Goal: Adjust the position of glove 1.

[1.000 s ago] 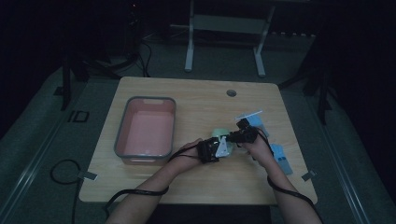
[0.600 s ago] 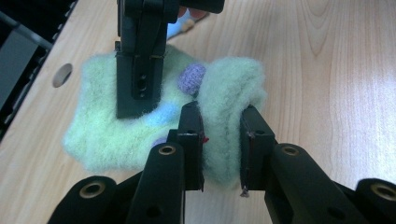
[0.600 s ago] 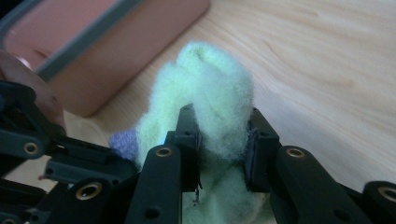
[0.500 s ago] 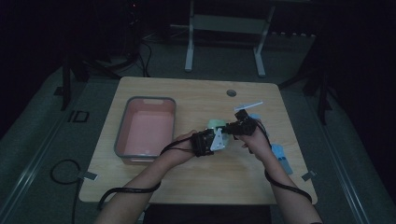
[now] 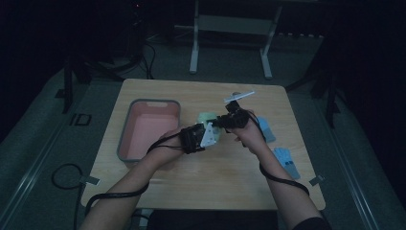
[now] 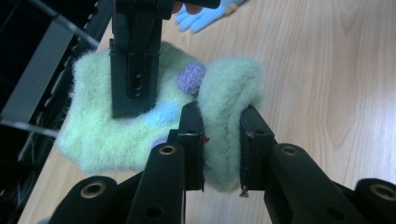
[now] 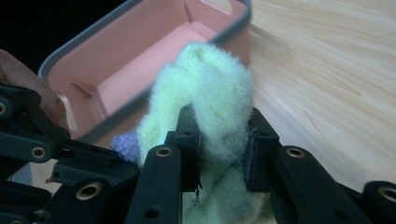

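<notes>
Left tool (image 6: 219, 149) clamped on a fold of the fluffy green sock (image 6: 140, 116); right tool (image 7: 222, 149) pinching another bunch of the same sock. Sock held between both tools, above the desk (image 5: 191, 182), just right of the pink bin (image 5: 125, 143) (purple and blue dots visible on the fabric). Two blue gloves (image 5: 286, 162) lying flat near the right edge of the desk, apart from both tools.
</notes>
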A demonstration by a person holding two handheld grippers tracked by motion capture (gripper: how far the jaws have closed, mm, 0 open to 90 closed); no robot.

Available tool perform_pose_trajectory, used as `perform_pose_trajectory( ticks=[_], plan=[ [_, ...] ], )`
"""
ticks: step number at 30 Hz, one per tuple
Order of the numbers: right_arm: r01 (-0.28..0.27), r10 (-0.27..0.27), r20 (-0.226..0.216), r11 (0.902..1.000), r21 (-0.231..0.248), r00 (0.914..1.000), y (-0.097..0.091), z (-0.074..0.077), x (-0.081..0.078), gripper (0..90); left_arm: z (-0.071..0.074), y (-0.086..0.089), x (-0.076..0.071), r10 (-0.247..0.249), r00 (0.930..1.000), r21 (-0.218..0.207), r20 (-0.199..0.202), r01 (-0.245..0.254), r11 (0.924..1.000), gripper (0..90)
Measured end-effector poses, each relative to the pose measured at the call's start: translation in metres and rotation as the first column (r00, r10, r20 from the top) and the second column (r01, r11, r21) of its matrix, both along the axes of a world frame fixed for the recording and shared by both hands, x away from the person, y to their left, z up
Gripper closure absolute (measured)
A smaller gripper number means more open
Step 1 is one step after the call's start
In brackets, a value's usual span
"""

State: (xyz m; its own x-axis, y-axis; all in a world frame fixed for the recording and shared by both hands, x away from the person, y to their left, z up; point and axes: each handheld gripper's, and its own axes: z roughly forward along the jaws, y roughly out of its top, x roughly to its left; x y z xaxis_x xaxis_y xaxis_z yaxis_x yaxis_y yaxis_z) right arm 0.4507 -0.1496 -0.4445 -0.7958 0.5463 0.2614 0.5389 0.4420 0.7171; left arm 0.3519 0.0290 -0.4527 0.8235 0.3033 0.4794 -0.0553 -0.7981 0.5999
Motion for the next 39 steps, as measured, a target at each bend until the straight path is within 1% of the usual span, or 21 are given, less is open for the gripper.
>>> perform_pose_trajectory(
  ticks=[4, 11, 14, 16, 17, 23, 26, 30, 31, 34, 35, 37, 39],
  plan=[
    [-0.03, 0.03, 0.01, 0.9995, -0.009, 0.9995, 0.02, 0.006, 0.002, 71.6, 0.004, 0.016, -0.002, 0.026, 0.9996, 0.01, 0.011, -0.026, 0.9996, 74.9],
    [-0.072, 0.072, 0.019, 0.9974, -0.004, 0.9972, 0.051, 0.015, 0.006, 71.6, 0.012, 0.042, -0.006, 0.072, 0.997, 0.013, 0.028, -0.072, 0.9973, 74.9],
    [-0.091, 0.091, 0.027, 0.9959, 0.0, 0.9955, 0.067, 0.019, 0.007, 71.6, 0.014, 0.055, -0.008, 0.095, 0.9949, 0.016, 0.032, -0.096, 0.9953, 74.9],
    [-0.101, 0.101, 0.034, 0.9949, -0.001, 0.9943, 0.077, 0.021, 0.007, 71.6, 0.014, 0.066, -0.009, 0.122, 0.9918, 0.027, 0.036, -0.123, 0.992, 74.9],
    [-0.105, 0.105, 0.034, 0.9944, 0.003, 0.9939, 0.084, 0.021, 0.007, 71.6, 0.014, 0.069, -0.01, 0.129, 0.991, 0.023, 0.033, -0.13, 0.9912, 75.0],
    [-0.136, 0.137, 0.037, 0.9906, -0.01, 0.99, 0.114, 0.021, 0.008, 71.6, 0.01, 0.094, -0.014, 0.172, 0.9845, 0.014, 0.033, -0.173, 0.9849, 74.9],
    [-0.158, 0.158, 0.035, 0.9874, -0.009, 0.9868, 0.131, 0.019, 0.008, 71.6, 0.007, 0.108, -0.016, 0.193, 0.9807, 0.016, 0.031, -0.194, 0.9809, 74.9],
    [-0.182, 0.182, 0.019, 0.9832, -0.008, 0.9831, 0.152, 0.013, 0.01, 71.6, 0.002, 0.126, -0.018, 0.224, 0.9744, 0.016, 0.02, -0.224, 0.9744, 75.0],
    [-0.191, 0.191, 0.018, 0.9816, -0.011, 0.9814, 0.157, 0.012, 0.011, 71.6, 0.0, 0.128, -0.018, 0.229, 0.9732, 0.014, 0.021, -0.229, 0.9732, 75.0],
    [-0.204, 0.204, 0.009, 0.9789, -0.012, 0.9789, 0.17, 0.005, 0.014, 71.6, -0.007, 0.138, -0.018, 0.247, 0.9688, 0.024, 0.014, -0.248, 0.9686, 75.0],
    [-0.208, 0.208, -0.002, 0.9779, -0.015, 0.9781, 0.174, 0.003, 0.015, 71.6, -0.009, 0.14, -0.017, 0.25, 0.9681, 0.029, 0.011, -0.251, 0.9677, 75.0],
    [-0.214, 0.214, -0.005, 0.9766, -0.023, 0.9769, 0.18, -0.003, 0.016, 71.5, -0.016, 0.144, -0.015, 0.259, 0.9658, 0.037, -0.009, -0.259, 0.9652, 74.9],
    [-0.216, 0.215, -0.022, 0.976, -0.032, 0.9764, 0.186, -0.012, 0.019, 71.5, -0.025, 0.148, -0.01, 0.265, 0.9635, 0.043, -0.04, -0.263, 0.9639, 75.0]
  ],
)
